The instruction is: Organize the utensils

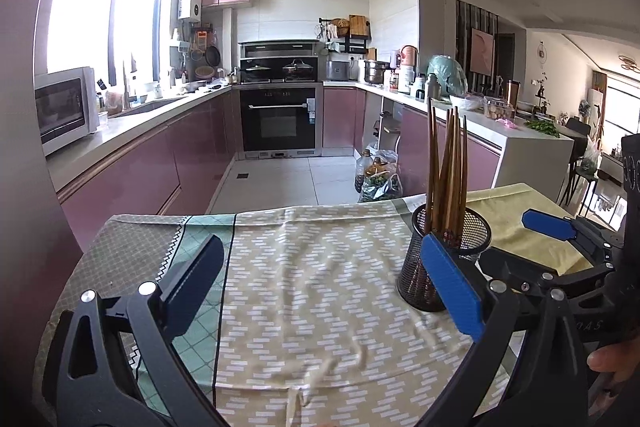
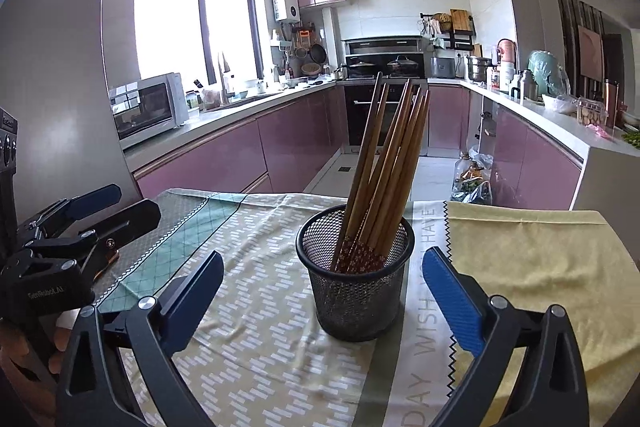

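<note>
A black mesh cup (image 2: 356, 283) stands upright on the cloth-covered table (image 2: 248, 327) and holds several brown chopsticks (image 2: 388, 163), tips up. My right gripper (image 2: 324, 279) is open and empty, its jaws on either side of the cup without touching it. In the left wrist view the cup (image 1: 444, 259) and chopsticks (image 1: 448, 163) stand to the right, partly behind my right-hand finger. My left gripper (image 1: 320, 263) is open and empty over the patterned cloth. Each gripper shows in the other's view: the right gripper (image 1: 516, 239) and the left gripper (image 2: 120, 205).
The table has a green-patterned cloth (image 2: 176, 231) on the left and a yellow cloth (image 2: 532, 267) on the right. Beyond its far edge lie the kitchen floor, pink cabinets (image 2: 224, 155), an oven (image 1: 280, 119) and bags with bottles (image 1: 376, 175) on the floor.
</note>
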{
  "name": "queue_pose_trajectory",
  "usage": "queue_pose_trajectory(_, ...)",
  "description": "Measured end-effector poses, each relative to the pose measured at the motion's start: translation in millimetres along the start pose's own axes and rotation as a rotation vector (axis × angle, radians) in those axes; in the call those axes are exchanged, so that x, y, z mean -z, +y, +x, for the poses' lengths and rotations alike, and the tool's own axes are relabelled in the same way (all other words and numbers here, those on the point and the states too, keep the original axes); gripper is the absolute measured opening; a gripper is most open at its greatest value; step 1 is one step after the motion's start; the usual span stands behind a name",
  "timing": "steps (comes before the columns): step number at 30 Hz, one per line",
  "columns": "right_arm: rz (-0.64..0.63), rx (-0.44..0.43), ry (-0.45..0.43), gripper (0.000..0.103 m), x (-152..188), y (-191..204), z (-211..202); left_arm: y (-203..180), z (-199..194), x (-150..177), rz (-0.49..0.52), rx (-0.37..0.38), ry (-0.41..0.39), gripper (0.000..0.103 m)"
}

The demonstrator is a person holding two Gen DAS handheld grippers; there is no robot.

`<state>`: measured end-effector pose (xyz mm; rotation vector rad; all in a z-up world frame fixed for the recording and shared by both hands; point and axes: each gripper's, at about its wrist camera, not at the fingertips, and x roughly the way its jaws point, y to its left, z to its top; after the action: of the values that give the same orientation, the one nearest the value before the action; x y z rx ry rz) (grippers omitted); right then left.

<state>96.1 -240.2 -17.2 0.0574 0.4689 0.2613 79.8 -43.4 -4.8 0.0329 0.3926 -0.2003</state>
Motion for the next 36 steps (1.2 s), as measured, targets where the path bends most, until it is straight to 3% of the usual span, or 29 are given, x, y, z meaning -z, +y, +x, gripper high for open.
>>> queue_pose_trajectory(14,-0.021,0.068,-0.104,0.096,11,16,-22,11,-26,14,-0.020,-0.075,-0.061,0.097)
queue_pose_trajectory(36,-0.022,0.071,-0.143,0.096,14,23,-32,7,-42,20,-0.017,-0.120,-0.142,0.097)
